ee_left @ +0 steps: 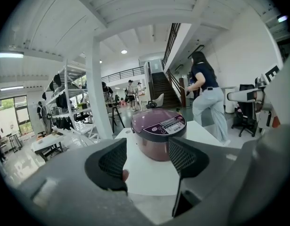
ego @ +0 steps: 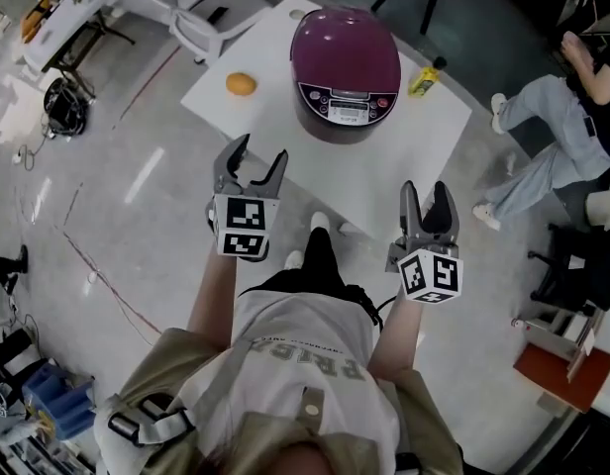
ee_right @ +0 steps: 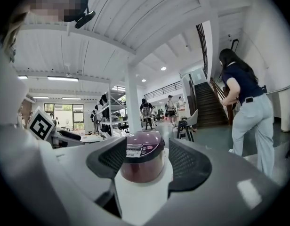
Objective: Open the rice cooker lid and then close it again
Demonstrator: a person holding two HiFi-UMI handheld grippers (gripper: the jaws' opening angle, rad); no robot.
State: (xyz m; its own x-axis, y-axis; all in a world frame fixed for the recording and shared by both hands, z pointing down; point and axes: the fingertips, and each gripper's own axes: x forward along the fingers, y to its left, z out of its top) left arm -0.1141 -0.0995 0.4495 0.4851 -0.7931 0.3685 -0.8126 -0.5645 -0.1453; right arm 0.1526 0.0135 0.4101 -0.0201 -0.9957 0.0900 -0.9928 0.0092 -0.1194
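Over on the left of the white table [ego: 285, 117] there's a little orange [ego: 241, 84] sitting on its own. Right by the table's near edge is the left gripper [ego: 259, 161]. Its jaws are spread apart with nothing in them, and you just see the cooker through the gap, further off. The purple rice cooker [ego: 345, 65] sits mid-table with its lid down and its control panel facing the person. A yellow bottle [ego: 424, 79] is just to its right, close to the table edge. The right gripper [ego: 427, 201] hangs over the floor, short of the table. It's also wide open, empty, and lined up with the cooker. A person in light trousers [ego: 548, 127] is way off right.
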